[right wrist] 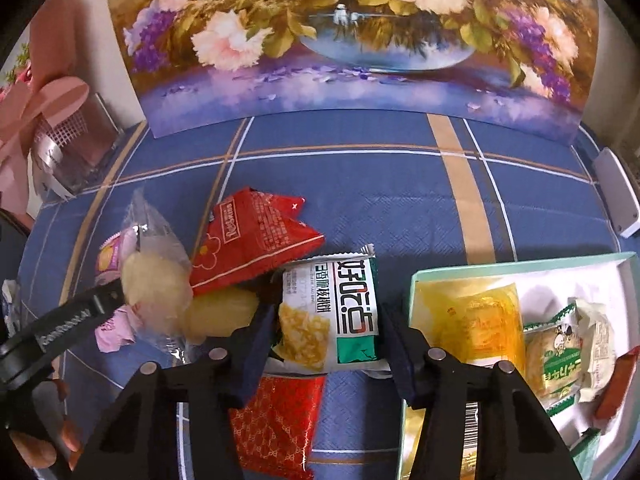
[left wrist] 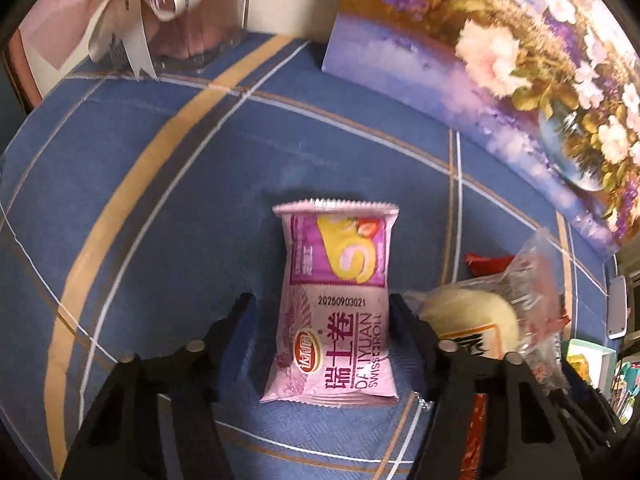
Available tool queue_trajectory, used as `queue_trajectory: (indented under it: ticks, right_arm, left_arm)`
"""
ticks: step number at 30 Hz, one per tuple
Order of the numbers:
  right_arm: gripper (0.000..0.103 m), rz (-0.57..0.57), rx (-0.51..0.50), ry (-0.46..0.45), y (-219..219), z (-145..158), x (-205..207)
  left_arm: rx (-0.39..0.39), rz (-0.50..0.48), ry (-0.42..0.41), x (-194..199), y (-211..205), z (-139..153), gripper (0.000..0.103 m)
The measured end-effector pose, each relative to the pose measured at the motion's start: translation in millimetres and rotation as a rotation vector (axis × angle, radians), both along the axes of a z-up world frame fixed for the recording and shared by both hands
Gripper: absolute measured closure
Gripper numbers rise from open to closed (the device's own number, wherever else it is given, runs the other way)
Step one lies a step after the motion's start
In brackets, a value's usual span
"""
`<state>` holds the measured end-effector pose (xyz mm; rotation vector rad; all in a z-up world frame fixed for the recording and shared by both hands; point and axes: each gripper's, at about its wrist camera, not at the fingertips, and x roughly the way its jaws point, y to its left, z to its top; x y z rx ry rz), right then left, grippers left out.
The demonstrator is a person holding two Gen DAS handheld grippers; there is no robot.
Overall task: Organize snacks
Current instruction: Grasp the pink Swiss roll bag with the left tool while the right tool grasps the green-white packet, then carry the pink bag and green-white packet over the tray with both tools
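While working outward from the left gripper (left wrist: 322, 312), note jaws set partly apart, astride the near half of the pink Swiss roll packet (left wrist: 336, 304): right finger against the packet's edge, left finger just clear of it, nothing yet clamped. Read the packet's long axis as running straight away from the tool, parallel to the fingers, so that closing would pinch across the short width. Read on the wrapper "SWISS ROLL" under a brand line close to "DALIYUAN", large Chinese characters beside an oval logo, and the code "20250903021" above. Expect a pale round cake in clear wrap (left wrist: 468, 316) just beside the right finger, close enough to be caught in the closing. Turn next to the right gripper (right wrist: 322, 320): jaws likewise partly apart, one finger on each long side of the white-and-green packet (right wrist: 332, 312), very close to both edges; cannot tell whether the pads press. Take this packet's long axis also as pointing away from the tool. Read its bold characters as "好吃点"; leave the smaller print unread. Locate the open box (right wrist: 416, 280), already holding wrapped snacks, just right of this packet and nearer the right hand. Find both packets flat on the blue checked cloth (left wrist: 160, 200).
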<state>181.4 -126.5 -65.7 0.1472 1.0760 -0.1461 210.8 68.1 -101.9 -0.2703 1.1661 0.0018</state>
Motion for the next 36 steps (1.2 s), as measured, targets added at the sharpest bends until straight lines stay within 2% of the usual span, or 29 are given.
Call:
queue_trajectory:
  ticks: [1, 3, 6, 8, 14, 19, 30, 36]
  right_arm:
    - [0.049, -0.002, 0.001, -0.001, 0, 0, 0]
    - [0.05, -0.004, 0.002, -0.002, -1, 0, -1]
    - [0.05, -0.004, -0.002, 0.0, 0, 0, 0]
    - [0.051, -0.01, 0.005, 0.002, 0, 0, 0]
    - [0.052, -0.03, 0.029, -0.011, -6, 15, -3]
    - [0.052, -0.052, 0.026, -0.041, -10, 39, -12]
    - [0.052, -0.099, -0.023, -0.101, -23, 78, -50]
    - [0.052, -0.125, -0.035, -0.114, -33, 93, -69]
  left_arm:
    - [0.012, 0.0, -0.005, 0, -1, 0, 0.041]
    - [0.023, -0.002, -0.006, 0, -2, 1, 0.052]
    - [0.016, 0.0, -0.008, 0, -1, 3, 0.06]
    - [0.0, 0.008, -0.011, 0, 2, 5, 0.062]
    - [-0.022, 0.019, -0.034, -3, 6, 22, 0.063]
    - [-0.023, 0.016, -0.08, -11, 4, 51, 0.063]
    - [-0.024, -0.028, -0.171, -39, -20, 108, 0.062]
    - [-0.023, -0.053, -0.206, -52, -31, 127, 0.062]
